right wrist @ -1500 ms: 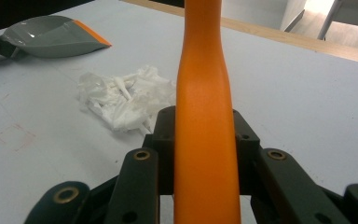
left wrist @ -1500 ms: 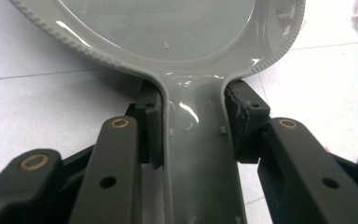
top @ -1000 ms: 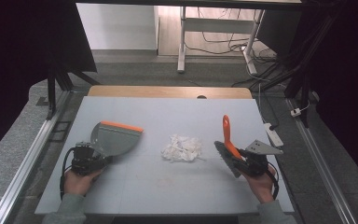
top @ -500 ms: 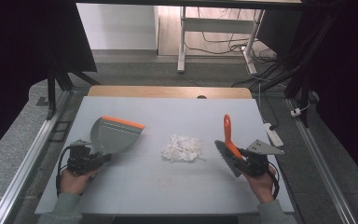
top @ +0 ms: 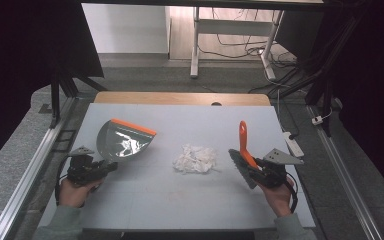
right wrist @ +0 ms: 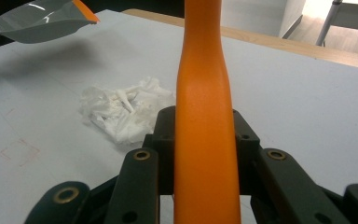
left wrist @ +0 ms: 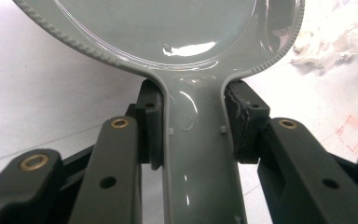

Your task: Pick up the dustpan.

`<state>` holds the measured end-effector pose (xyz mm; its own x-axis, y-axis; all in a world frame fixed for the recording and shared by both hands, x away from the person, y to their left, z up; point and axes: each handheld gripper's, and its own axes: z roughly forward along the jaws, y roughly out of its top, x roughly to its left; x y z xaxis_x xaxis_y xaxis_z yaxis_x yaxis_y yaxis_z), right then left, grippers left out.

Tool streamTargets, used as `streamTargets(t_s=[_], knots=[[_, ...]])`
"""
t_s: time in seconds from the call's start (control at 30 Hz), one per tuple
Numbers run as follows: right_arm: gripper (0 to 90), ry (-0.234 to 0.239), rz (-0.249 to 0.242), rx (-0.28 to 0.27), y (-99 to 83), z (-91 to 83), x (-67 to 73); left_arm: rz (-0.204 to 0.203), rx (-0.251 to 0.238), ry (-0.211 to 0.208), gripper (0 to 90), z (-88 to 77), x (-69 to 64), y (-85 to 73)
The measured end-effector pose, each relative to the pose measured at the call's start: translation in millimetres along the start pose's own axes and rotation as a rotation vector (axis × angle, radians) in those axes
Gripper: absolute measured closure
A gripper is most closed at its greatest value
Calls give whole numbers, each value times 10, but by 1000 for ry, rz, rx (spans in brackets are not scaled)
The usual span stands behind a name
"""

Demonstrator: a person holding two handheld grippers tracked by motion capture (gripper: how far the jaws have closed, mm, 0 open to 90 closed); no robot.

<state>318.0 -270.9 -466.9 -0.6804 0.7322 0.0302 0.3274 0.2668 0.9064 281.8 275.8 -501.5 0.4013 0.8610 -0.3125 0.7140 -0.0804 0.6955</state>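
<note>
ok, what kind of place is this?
Probably a lab recording rig: a bare white table framed by metal rails, dark curtains at the sides, loose cables on the floor.

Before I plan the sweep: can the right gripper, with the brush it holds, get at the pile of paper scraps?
Probably yes. The right gripper is shut on the brush, and only bare table lies between it and the paper scraps. The dustpan sits on the far side.
</note>
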Motion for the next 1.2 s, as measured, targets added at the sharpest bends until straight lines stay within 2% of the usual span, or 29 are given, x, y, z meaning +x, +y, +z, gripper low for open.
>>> streamTargets(t_s=[0.3, 0.6, 0.8, 1.0, 1.2], knots=[[703, -7, 11, -13, 15, -17, 9, 36, -19, -36, 616, -61, 19, 8], [703, -6, 9, -16, 23, -25, 21, 102, -43, -74, 616, -151, -42, 20], [703, -4, 10, -33, 48, -47, 28, 144, -51, -116, 616, -209, -87, 28], [703, -4, 8, -33, 55, -51, 34, 185, -44, -157, 616, -242, -98, 29], [703, -5, 11, -39, 61, -59, 32, 218, -27, -173, 616, -260, -113, 29]])
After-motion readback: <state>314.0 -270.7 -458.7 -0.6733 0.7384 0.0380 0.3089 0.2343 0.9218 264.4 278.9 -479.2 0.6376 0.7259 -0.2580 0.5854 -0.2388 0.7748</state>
